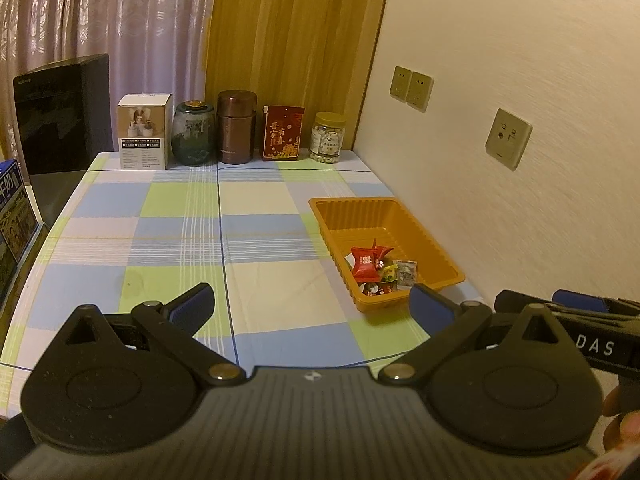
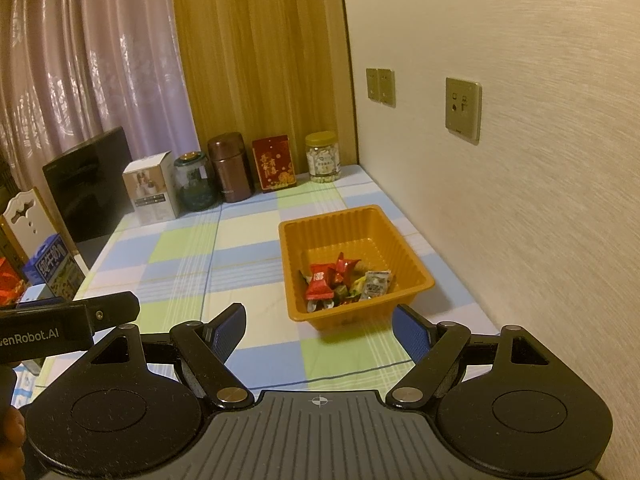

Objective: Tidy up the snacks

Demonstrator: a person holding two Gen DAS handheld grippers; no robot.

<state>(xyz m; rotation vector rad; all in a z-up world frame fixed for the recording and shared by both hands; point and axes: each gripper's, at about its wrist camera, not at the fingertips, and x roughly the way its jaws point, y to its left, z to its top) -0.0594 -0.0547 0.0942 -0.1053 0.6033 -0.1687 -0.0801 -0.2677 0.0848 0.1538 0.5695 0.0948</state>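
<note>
Left gripper: we held the black two-finger left gripper (image 1: 310, 310) with blue pads at the bottom of its own view, jaws spread wide, nothing between them.
Right gripper: our right gripper (image 2: 318, 332) stood likewise parted and empty, low in its frame.
Tray: we saw the ribbed orange plastic tray (image 2: 416, 276) at right of centre on the blue, green and white checked tablecloth (image 1: 180, 240), near the pale wall.
Snacks: the wrapped snacks (image 2: 344, 284), red, yellow and white packets, lay heaped in the tray's near end; we could not count them.
Back row: we noted a white carton (image 1: 144, 132), a dark glazed jar (image 1: 192, 134), a brown metal canister (image 1: 236, 128), a red printed box (image 1: 282, 134) and a clear plastic jar with a yellow lid (image 1: 328, 138) along the upper middle.
</note>
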